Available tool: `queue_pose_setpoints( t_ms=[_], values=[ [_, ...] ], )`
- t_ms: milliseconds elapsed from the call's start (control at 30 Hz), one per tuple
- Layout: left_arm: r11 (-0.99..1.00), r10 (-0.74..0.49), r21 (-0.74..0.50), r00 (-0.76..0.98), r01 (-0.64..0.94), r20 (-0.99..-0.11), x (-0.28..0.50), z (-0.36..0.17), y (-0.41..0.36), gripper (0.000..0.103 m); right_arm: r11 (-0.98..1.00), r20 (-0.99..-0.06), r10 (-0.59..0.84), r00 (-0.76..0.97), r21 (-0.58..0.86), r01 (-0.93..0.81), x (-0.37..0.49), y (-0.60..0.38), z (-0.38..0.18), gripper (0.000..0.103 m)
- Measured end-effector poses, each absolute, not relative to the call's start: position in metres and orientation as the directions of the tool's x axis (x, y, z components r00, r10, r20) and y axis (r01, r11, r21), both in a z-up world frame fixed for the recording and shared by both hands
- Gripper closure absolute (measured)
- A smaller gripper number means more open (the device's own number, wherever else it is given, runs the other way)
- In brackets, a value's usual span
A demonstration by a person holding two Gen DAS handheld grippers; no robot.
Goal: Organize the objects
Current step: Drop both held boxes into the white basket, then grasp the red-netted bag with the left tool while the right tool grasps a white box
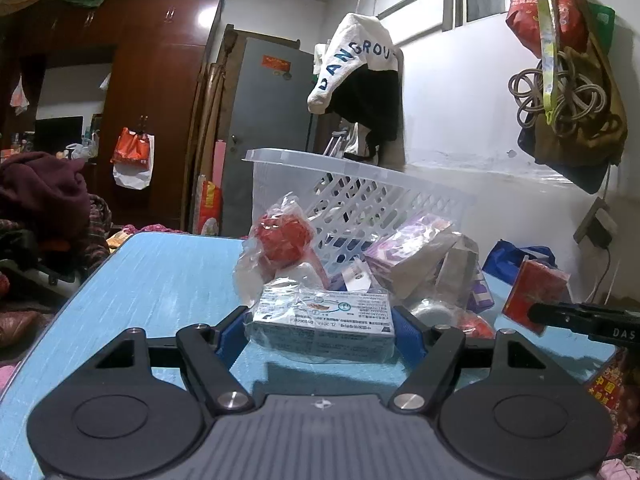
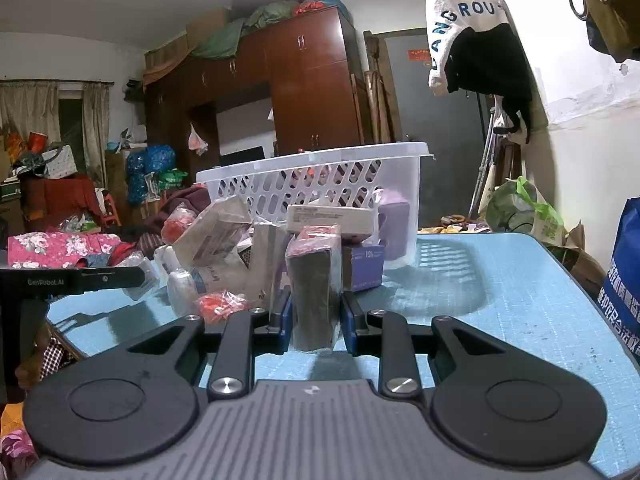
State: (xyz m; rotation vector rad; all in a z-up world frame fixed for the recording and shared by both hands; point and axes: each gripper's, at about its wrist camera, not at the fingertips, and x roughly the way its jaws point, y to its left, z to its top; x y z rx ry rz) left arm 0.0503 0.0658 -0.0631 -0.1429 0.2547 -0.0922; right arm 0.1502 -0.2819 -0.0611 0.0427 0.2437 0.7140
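My left gripper (image 1: 320, 330) is shut on a flat white box in clear wrap (image 1: 322, 322), on the blue table (image 1: 152, 288). My right gripper (image 2: 316, 320) is shut on a dark wrapped pack with a red top (image 2: 314, 280), standing upright; in the left wrist view it shows as a red pack (image 1: 534, 294) held at the right. A white slotted basket (image 1: 360, 188) stands behind a pile of wrapped goods: a red item in a clear bag (image 1: 282, 236) and a purple pack (image 1: 408, 248). The basket (image 2: 320, 172) also shows in the right wrist view.
In the right wrist view a purple box (image 2: 366, 266), a pale flat box (image 2: 330, 218) and a red bagged item (image 2: 220, 304) lie around my right gripper. The left gripper's arm (image 2: 72, 278) reaches in at left. Bags hang on the wall (image 1: 568, 92).
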Motion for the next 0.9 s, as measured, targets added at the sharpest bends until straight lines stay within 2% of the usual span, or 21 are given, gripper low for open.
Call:
queue_pose_setpoints(
  t_ms=[200,333,400,467,567,600,633,667,700,733,833,900],
  values=[
    [0.979,-0.146,-0.172,0.970,0.112,-0.195,0.050,-0.040,0.072,0.025,0.736,-0.164,0.677,0.718,0.142,-0.662,0.150,-0.286,-0.044,0.075],
    [0.968,-0.224,-0.144,0.964,0.204,-0.143,0.085,0.020,0.073,0.025,0.728,-0.097,0.685,0.722,0.041,-0.684,0.165,-0.267,0.011,0.075],
    [0.963,-0.245,-0.153,0.958,0.222,-0.148,0.118,0.052,0.073,0.025,0.727,-0.081,0.684,0.725,-0.013,-0.687,0.185,-0.248,0.043,0.075],
    [0.965,-0.245,-0.140,0.951,0.221,-0.190,0.158,0.072,0.068,0.025,0.725,-0.106,0.679,0.726,-0.053,-0.686,0.215,-0.226,0.065,0.075],
    [0.969,-0.237,-0.140,0.930,0.204,-0.282,0.212,0.079,0.062,0.024,0.727,-0.203,0.658,0.725,-0.078,-0.682,0.263,-0.193,0.078,0.075],
    [0.968,-0.240,-0.147,0.927,0.205,-0.289,0.224,0.077,0.062,0.017,0.728,-0.229,0.651,0.724,-0.084,-0.681,0.275,-0.186,0.077,0.074],
    [0.971,-0.225,-0.149,0.928,0.188,-0.296,0.234,0.074,0.062,0.010,0.731,-0.239,0.643,0.727,-0.089,-0.676,0.283,-0.180,0.074,0.070],
    [0.975,-0.206,-0.149,0.930,0.167,-0.303,0.240,0.071,0.061,0.000,0.737,-0.248,0.633,0.733,-0.097,-0.669,0.287,-0.177,0.072,0.054],
    [0.976,-0.193,-0.154,0.932,0.152,-0.306,0.240,0.069,0.063,0.000,0.746,-0.255,0.620,0.742,-0.104,-0.658,0.288,-0.176,0.069,0.042],
    [0.975,-0.192,-0.166,0.937,0.148,-0.293,0.235,0.067,0.064,0.000,0.755,-0.250,0.610,0.752,-0.104,-0.647,0.286,-0.178,0.067,0.024],
    [0.975,-0.191,-0.160,0.953,0.156,-0.234,0.195,0.064,0.071,0.000,0.757,-0.175,0.634,0.753,-0.062,-0.651,0.253,-0.206,0.059,0.004],
    [0.984,-0.153,-0.128,0.964,0.127,-0.219,0.164,0.054,0.074,0.000,0.762,-0.143,0.637,0.758,-0.036,-0.647,0.228,-0.228,0.048,0.000]
  ],
)
